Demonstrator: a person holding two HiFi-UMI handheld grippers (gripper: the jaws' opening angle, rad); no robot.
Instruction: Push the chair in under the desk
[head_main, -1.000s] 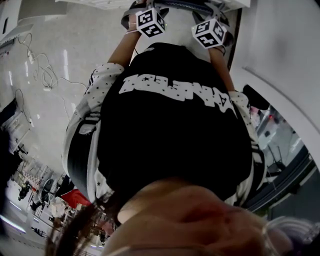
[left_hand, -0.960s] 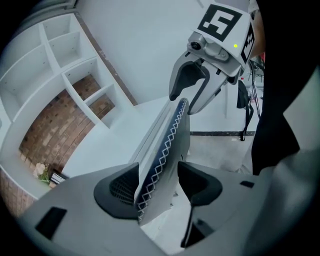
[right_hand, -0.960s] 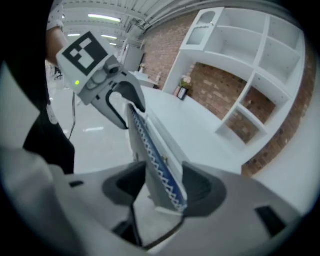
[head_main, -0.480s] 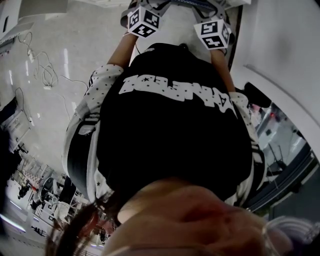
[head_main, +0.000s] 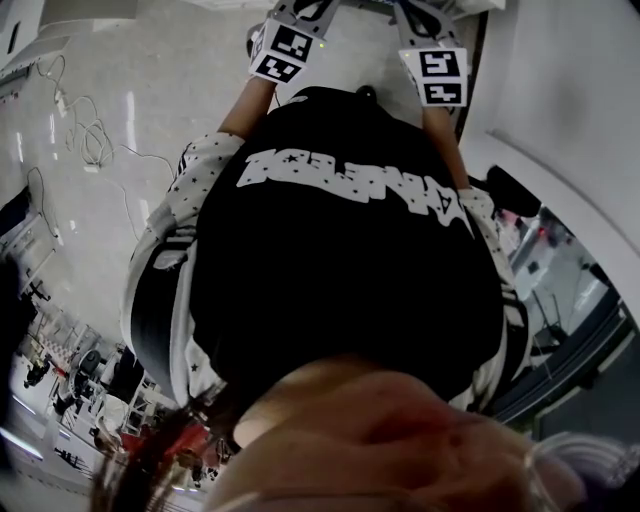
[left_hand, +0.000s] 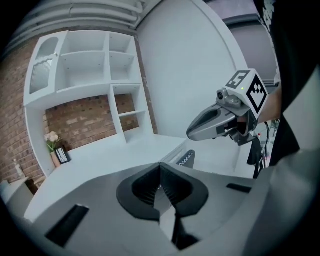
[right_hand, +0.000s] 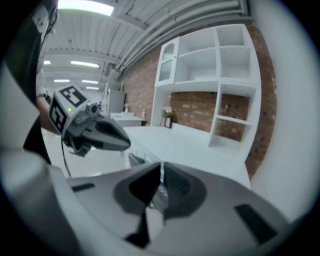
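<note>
The left gripper (left_hand: 160, 172) and right gripper (right_hand: 161, 175) had both just closed, pads meeting with nothing between them, held side by side and apart, facing the white desk (left_hand: 95, 165). Past their tips, only the meshed top of the chair (left_hand: 187, 159) showed at the desk's near edge, touched by neither gripper. Beyond stood white shelves (left_hand: 85, 65) against brick.

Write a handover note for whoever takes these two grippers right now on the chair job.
Left gripper: shut, just closed, nothing held.
Right gripper: the same.
Chair: only its dark back shows, at the front edge of the desk; neither gripper touches it.
Done: it looks pushed in, though the seat is out of view.
Left: check that it sits fully under.
</note>
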